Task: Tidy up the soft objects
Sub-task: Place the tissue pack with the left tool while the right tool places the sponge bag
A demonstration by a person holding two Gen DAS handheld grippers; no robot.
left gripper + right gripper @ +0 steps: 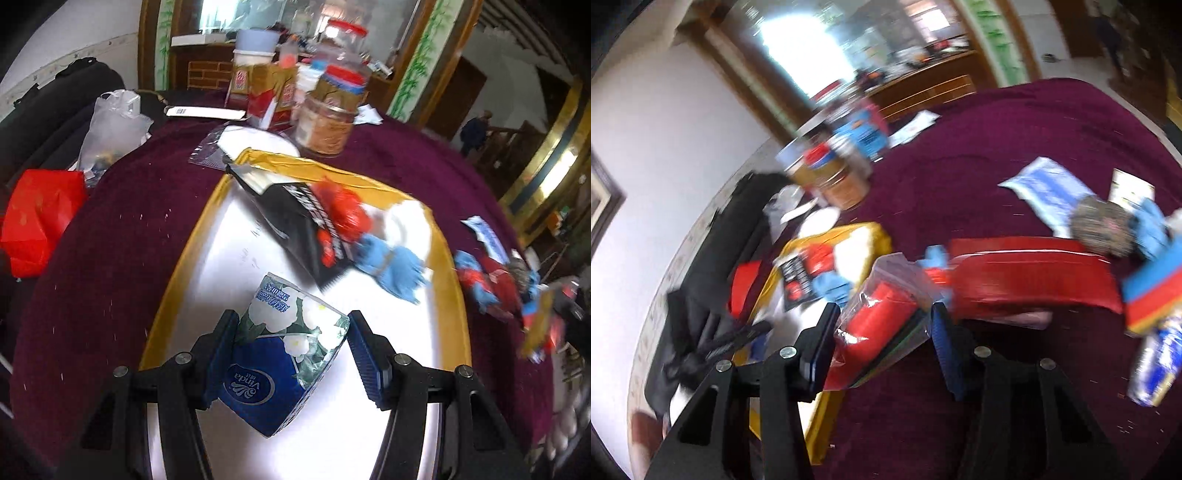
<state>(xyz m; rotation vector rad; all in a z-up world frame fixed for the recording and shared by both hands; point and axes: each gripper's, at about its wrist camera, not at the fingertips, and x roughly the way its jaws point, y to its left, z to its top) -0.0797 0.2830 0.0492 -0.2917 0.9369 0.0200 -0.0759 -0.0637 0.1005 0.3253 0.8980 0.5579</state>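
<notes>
Tissue pack (280, 354), blue with white flowers, sits pinched between the left gripper (291, 358) fingers, jaws closed onto its sides, above the white tray (369, 424) with its gold rim. On that tray lie a black packet (295, 218) and a red-and-blue soft toy (369, 240). The right gripper (881, 345) has its jaws clamped on a clear bag holding something red (882, 325), over the maroon tablecloth (997, 129). Motion blur hides finer detail there.

Desk (155, 206) with maroon cloth: gold-rimmed tray (229, 280) centre, jars (327, 122) behind tray, red box (37, 221) left of tray.
</notes>
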